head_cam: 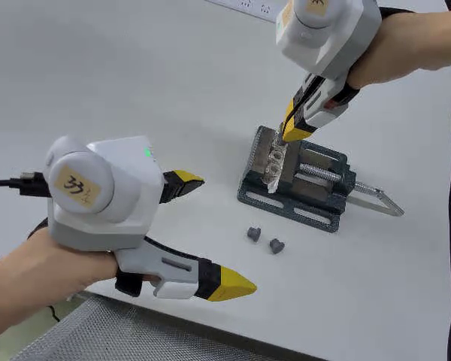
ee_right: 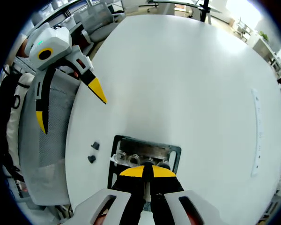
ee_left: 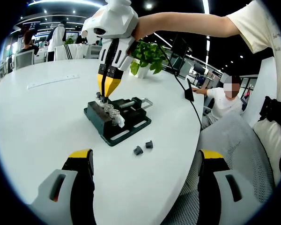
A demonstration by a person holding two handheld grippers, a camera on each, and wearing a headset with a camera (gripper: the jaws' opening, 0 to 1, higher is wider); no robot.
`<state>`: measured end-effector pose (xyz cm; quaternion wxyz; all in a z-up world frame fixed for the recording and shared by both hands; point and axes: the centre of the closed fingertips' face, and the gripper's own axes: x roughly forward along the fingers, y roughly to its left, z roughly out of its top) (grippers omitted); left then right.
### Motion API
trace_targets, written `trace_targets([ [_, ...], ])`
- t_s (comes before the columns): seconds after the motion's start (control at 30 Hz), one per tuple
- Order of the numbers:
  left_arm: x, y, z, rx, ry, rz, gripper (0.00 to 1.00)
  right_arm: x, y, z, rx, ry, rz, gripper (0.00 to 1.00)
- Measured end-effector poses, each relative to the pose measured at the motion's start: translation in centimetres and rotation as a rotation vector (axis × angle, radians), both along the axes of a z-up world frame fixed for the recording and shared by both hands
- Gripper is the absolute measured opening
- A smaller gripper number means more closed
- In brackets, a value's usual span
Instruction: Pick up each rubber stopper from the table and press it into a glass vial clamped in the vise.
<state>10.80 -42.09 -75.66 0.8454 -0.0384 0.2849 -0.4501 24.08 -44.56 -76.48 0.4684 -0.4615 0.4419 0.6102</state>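
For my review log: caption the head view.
Shut right tongs at clear glass vials in a dark metal vise; open left tongs hover; two grey rubber stoppers lie on the white table.

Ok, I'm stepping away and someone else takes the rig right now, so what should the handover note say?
Left tongs: open, empty, held over the near edge of the table.
Right tongs: shut, tip down on the row of vials clamped in the vise; whether a stopper sits under the tip is hidden.
Two stoppers lie loose on the table beside the vise.
Done: cannot tell how many vials are plugged.
Left: at least those two stoppers.
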Motion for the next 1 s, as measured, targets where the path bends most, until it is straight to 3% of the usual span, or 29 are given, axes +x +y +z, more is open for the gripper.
trace_targets([
  [0.3,0.20,0.03,-0.16,-0.006,0.007,0.007,0.92,-0.12,-0.03,-0.14,-0.024,-0.020,0.019,0.00],
  [0.6,0.50,-0.10,-0.24,-0.016,0.014,0.016,0.91,-0.36,0.06,-0.22,0.005,0.004,-0.035,0.00],
  [1.0,0.92,0.18,-0.42,-0.018,0.019,0.026,0.91,-0.22,-0.06,-0.41,-0.027,-0.010,-0.022,0.00],
])
